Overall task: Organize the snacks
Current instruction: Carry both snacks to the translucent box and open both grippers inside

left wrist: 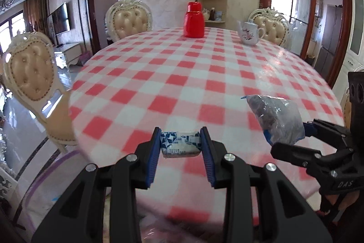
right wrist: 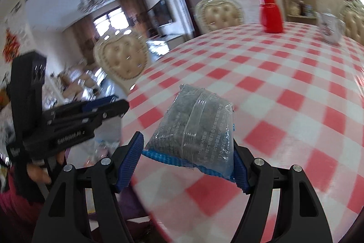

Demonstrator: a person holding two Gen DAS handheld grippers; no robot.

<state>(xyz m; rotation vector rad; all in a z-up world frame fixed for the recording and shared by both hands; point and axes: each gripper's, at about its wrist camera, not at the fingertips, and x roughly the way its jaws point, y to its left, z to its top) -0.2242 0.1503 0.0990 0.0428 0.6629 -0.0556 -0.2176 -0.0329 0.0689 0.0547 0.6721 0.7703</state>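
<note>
Lower centre of the left wrist view, the left claw (left wrist: 180, 144) is clamped on a small blue-and-white snack packet (left wrist: 180, 143). The right claw (right wrist: 188, 152) is clamped on a clear bag of dark snacks (right wrist: 195, 126), centre frame above the checked surface (right wrist: 284, 74). A red thermos (left wrist: 193, 19) and teapot (left wrist: 249, 33) stand at upper centre.

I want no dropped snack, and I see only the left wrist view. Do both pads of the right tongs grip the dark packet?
Observer: Yes, the right tongs pinch the dark snack packet across its blue sealed end.
Operator: Which face looks at that camera?
Observer: The back, with a centre seam and printed text.
Operator: Are my left tongs seen there?
Observer: Yes, the left tongs show at the left, a hand on the handle.
</note>
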